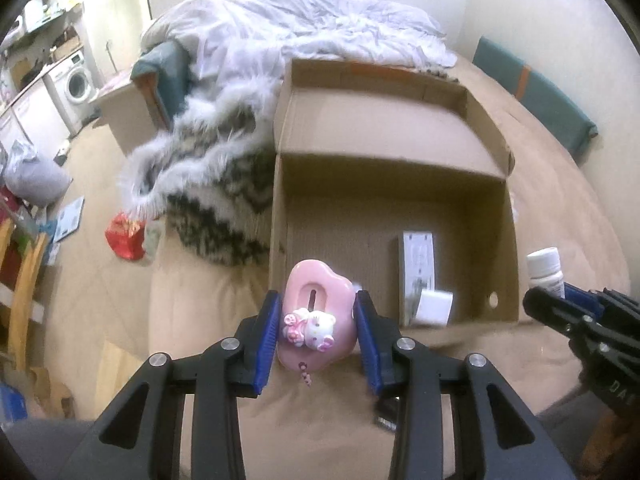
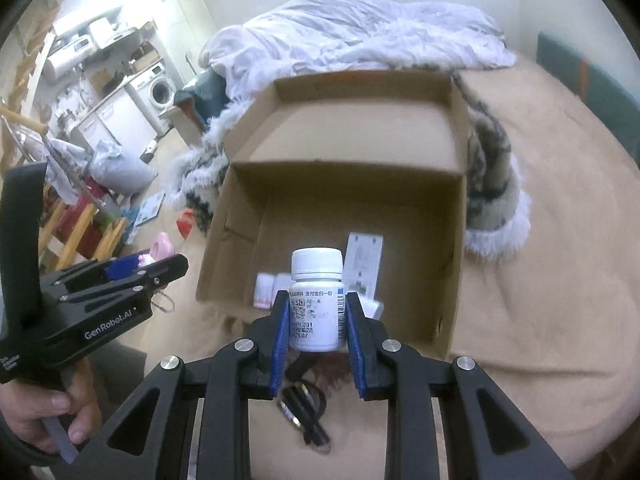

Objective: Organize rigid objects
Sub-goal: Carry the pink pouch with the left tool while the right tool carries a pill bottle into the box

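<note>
Nearest the lens, the left gripper (image 1: 316, 330) clamps a pink Hello Kitty ornament (image 1: 318, 314) just short of the cardboard box's (image 1: 500, 240) near wall, presumably poised to drop it in. The right gripper (image 2: 316, 322) pinches a white pill bottle (image 2: 317, 300) upright, also at the box's near edge. Inside the box lie a flat white packet (image 2: 364, 264) and small white items. The box sits on a tan bedspread (image 2: 540, 280), with a rumpled white duvet (image 2: 360, 36) behind it and a washing machine (image 2: 160, 88) far off to its left.

Blurred small white items (image 2: 272, 286) in the cardboard box (image 2: 460, 240), identity unclear.
</note>
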Tool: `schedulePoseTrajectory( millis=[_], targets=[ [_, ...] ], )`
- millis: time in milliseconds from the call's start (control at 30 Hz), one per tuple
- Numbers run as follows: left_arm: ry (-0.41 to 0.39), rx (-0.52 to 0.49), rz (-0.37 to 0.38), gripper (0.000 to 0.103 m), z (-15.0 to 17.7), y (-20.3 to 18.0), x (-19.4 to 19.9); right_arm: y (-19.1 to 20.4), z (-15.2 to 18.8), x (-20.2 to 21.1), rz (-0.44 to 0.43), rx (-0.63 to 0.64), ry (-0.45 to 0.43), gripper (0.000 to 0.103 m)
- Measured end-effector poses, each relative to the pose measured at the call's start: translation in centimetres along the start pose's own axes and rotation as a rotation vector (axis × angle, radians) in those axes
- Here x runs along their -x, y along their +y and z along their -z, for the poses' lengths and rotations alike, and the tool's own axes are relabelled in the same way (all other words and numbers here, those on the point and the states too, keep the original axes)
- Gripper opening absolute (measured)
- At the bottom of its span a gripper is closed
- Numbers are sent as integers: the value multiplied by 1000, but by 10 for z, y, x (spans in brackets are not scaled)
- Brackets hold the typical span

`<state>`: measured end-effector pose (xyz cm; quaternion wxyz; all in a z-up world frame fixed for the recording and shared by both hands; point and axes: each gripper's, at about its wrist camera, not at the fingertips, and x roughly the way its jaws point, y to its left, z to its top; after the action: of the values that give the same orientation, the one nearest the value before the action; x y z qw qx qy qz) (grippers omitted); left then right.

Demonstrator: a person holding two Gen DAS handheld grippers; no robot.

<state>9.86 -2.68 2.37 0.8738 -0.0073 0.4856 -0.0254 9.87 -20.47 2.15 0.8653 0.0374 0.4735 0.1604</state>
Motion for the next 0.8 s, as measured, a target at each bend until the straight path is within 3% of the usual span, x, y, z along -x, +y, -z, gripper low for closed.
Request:
schedulePoseTrajectory(
  millis=[167, 300, 633, 800],
  targets=[
    [-7, -28, -5, 34, -19, -7, -17, -7, -17, -18, 4, -13, -2, 28],
    [40, -18, 28, 34, -25, -9, -44, -17, -23, -44, 1, -41, 20, 28],
    [110, 8, 54, 34, -16, -9, -100, -42, -15, -82, 11, -87, 67, 28],
    [104, -34, 42, 34, -10, -15, -108, -44, -12, -100, 20, -91, 113, 28]
  ],
)
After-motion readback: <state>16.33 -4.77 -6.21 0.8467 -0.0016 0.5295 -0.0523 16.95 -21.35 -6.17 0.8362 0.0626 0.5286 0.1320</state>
